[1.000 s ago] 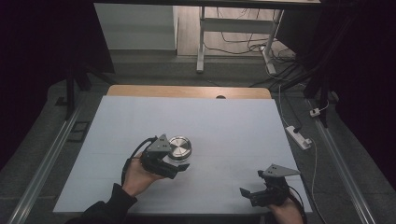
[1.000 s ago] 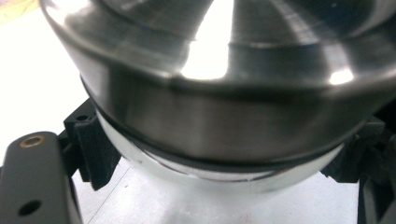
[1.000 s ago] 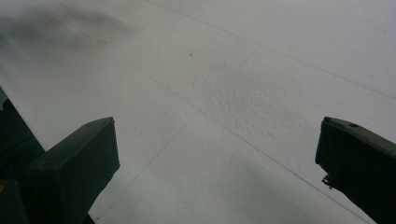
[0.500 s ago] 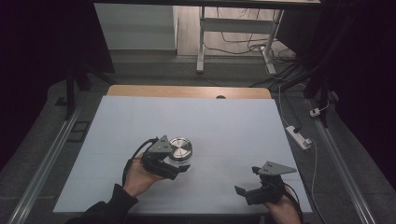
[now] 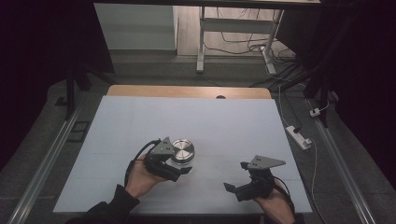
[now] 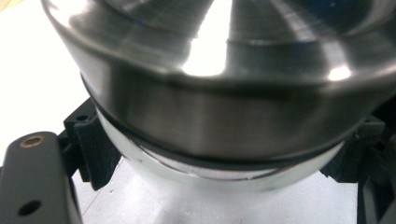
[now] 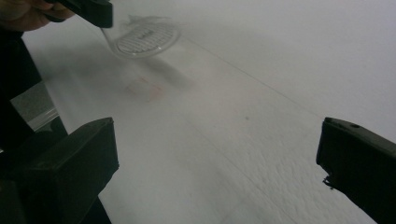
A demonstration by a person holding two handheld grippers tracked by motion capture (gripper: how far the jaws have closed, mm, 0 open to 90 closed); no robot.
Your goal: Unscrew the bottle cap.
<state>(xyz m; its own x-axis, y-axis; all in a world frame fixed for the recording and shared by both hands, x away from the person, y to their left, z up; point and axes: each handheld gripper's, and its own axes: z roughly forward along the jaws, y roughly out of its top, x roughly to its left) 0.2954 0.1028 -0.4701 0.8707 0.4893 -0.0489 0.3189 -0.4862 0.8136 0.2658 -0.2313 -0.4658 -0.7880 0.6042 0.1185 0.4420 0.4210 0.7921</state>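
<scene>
Right tool (image 5: 233, 187): nearest the camera in the high view, held low at the front right of the tabletop; jaws spread wide in the right gripper view, nothing between them, bare white surface ahead.
Right hand (image 5: 275, 207): at the bottom edge of the high view, wrapped round the tool body, grey three-cornered plate on top.
Left tool (image 5: 180, 168): front left of centre, pinching the lower part of the jar; black pads (image 6: 95, 149) pressed against its sides in the left gripper view.
Left hand (image 5: 142, 177): gripping the tool from behind, dark sleeve trailing to the bottom edge.
Jar (image 5: 182, 151): small, round, shiny metal lid on top, pale clear body below; standing on the tabletop or barely above it, hard to tell which; seen from the right gripper view as a glassy patterned base (image 7: 144, 39) well apart from the right tool.
Lid (image 6: 224, 107): on the jar, dark seam running beneath its rim.
Done so far, judging by this: jar secured by one tool.
Left to do, likely: bring the open tool across to the lid, grip it, twist it off; gap to close is still wide.
Tabletop (image 5: 196, 121): white sheet, otherwise bare, wooden edge at the far side.
Beyond: table legs, cables and a power strip (image 5: 299, 136) on the floor.
</scene>
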